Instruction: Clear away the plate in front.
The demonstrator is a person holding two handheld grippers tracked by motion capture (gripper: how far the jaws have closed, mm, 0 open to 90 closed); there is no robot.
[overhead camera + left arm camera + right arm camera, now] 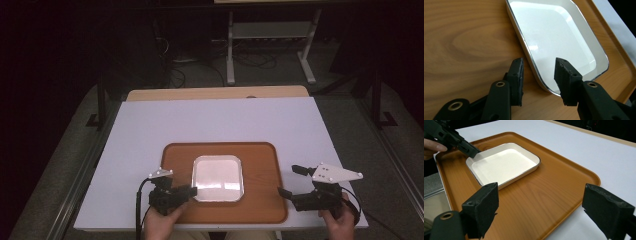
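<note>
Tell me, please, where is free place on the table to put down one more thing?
The white table beyond the wooden tray is bare. On the tray, strips left and right of the white dish are free. It is crowded by the left gripper at the dish and the right gripper at the tray's right edge.

1 tray (260, 200), 1 dish (218, 178), 2 grippers

Black grippers (183, 192), grey plates, black cables.
</note>
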